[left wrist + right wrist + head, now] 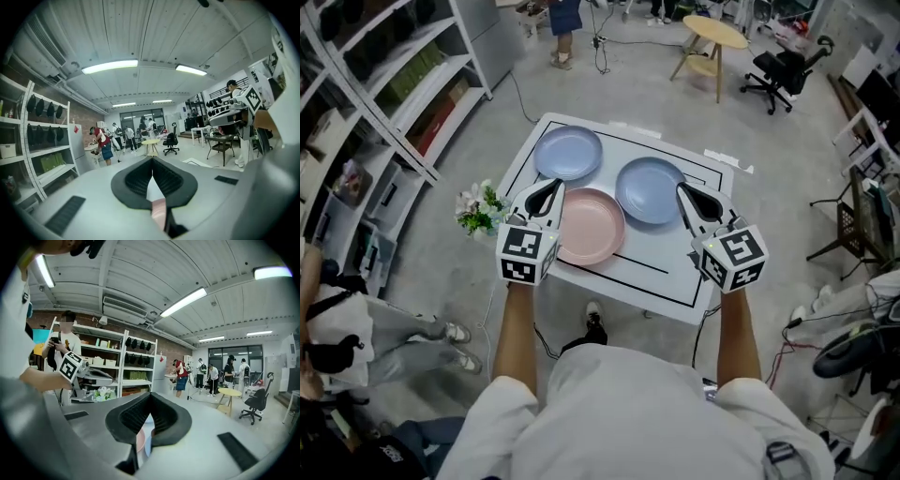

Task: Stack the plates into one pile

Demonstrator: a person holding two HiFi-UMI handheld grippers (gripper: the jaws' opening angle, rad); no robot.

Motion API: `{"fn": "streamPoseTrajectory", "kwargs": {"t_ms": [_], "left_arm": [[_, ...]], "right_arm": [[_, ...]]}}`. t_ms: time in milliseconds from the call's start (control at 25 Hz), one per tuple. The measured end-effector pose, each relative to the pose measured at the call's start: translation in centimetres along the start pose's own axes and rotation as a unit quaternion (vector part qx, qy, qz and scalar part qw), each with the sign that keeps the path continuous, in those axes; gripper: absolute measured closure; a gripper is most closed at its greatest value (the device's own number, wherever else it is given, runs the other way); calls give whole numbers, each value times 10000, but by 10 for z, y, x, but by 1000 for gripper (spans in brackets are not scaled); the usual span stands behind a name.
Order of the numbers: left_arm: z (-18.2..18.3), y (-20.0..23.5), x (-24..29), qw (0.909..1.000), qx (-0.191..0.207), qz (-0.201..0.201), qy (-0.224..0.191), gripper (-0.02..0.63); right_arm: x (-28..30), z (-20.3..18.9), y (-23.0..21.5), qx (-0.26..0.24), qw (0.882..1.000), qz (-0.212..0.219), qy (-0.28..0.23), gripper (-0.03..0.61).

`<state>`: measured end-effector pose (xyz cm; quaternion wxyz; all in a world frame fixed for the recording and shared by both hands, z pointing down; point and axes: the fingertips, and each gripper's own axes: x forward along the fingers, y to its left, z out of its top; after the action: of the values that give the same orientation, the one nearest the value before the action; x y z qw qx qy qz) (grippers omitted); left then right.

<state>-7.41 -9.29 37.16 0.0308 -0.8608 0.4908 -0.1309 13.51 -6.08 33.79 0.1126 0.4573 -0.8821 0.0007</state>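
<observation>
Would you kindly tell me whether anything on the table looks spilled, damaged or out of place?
Nothing stands out: the pink plate, the left blue plate and the right blue plate lie flat, whole and unstacked on the table, with nothing spilled.

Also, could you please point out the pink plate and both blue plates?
pink plate (595,230): head view, middle of its dish.
left blue plate (569,153): head view, its centre.
right blue plate (645,187): head view, its centre.
</observation>
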Motion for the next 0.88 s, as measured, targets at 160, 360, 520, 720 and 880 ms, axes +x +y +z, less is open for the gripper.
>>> {"fn": "streamPoseTrajectory", "kwargs": {"t_ms": [160, 360, 520, 720, 880], "left_arm": [[-21, 28, 35, 9997, -114, -148, 185, 598], [-61, 58, 73, 9980, -302, -239, 499, 597], [-114, 72, 90, 9928, -724, -298, 906, 597], [-181, 64, 93, 9797, -1178, -460, 1557, 557], [-231, 55, 88, 9670, -1313, -413, 2142, 451]], "right_arm": [[46, -12, -4, 105, 9996, 64, 252, 566], [106, -44, -1, 178, 9968, 110, 770, 565], [146, -90, 11, 429, 9910, 136, 1262, 521], [164, -153, 20, 992, 9772, 164, 1869, 461], [164, -205, 25, 1308, 9638, 72, 2323, 412]]}}
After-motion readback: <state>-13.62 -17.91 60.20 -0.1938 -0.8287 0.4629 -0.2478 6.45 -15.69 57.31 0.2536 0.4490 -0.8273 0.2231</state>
